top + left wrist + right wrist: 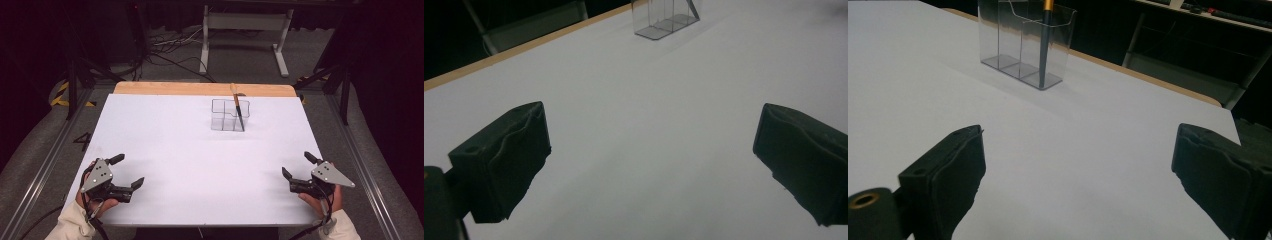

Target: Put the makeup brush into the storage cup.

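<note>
Both grippers, left (128, 171) and right (296, 166), sit wide open near the table's front edge, well apart from the clear holder (229, 115) propping the pen (237, 106) upright.

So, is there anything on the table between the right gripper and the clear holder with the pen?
No. In the high view, only bare white table lies between the right gripper and the clear holder with the pen.

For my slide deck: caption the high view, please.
Both open grippers, left gripper and right gripper, rest near the table edge; pen stands in clear organizer.
</note>
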A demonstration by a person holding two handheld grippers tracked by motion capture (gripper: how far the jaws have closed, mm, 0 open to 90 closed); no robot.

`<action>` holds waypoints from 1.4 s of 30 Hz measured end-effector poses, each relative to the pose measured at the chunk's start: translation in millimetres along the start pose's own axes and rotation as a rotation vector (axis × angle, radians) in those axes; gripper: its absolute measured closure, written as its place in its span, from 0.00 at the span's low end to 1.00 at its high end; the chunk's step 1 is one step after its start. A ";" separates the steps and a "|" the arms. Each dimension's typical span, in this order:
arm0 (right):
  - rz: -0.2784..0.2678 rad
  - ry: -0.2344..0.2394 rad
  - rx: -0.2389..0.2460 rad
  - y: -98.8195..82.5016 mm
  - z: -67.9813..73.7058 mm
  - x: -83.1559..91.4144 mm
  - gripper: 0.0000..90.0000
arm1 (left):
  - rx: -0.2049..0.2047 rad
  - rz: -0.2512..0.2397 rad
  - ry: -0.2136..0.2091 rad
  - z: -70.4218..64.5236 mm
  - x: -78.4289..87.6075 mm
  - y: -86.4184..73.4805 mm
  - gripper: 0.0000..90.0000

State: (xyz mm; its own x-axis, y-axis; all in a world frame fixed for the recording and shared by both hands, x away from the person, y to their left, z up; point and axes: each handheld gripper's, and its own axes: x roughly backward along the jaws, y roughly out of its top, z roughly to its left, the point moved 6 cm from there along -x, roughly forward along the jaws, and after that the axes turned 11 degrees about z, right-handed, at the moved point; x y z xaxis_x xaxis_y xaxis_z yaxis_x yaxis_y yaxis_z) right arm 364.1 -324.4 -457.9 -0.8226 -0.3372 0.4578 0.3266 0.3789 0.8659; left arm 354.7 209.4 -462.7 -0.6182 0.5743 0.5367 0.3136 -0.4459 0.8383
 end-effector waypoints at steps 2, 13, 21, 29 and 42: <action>0.002 0.001 0.001 0.3 1.0 -0.5 0.09 | 0.004 -0.002 -0.002 0.0 0.3 -0.2 0.03; 0.002 -0.010 0.004 2.7 5.2 -0.7 0.10 | 0.000 0.004 0.005 -0.5 0.5 -1.0 0.03; 0.015 -0.008 -0.002 0.6 5.2 -4.3 0.10 | 0.008 0.014 0.015 1.5 -1.7 -2.1 0.03; 0.012 -0.008 -0.006 0.9 5.1 -4.8 0.10 | 0.011 0.015 0.012 2.1 -2.5 -2.8 0.03; 0.016 0.001 0.000 -0.5 5.9 -5.6 0.10 | 0.004 0.020 0.009 2.0 -4.3 -1.8 0.03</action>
State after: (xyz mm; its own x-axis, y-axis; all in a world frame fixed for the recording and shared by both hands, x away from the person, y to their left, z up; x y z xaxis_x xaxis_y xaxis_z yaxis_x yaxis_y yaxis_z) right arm 365.8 -317.6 -462.2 -0.8168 -0.3317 0.4720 0.3401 0.3841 0.8584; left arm 358.2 209.0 -466.3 -0.6179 0.5590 0.5530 0.3293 -0.4546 0.8276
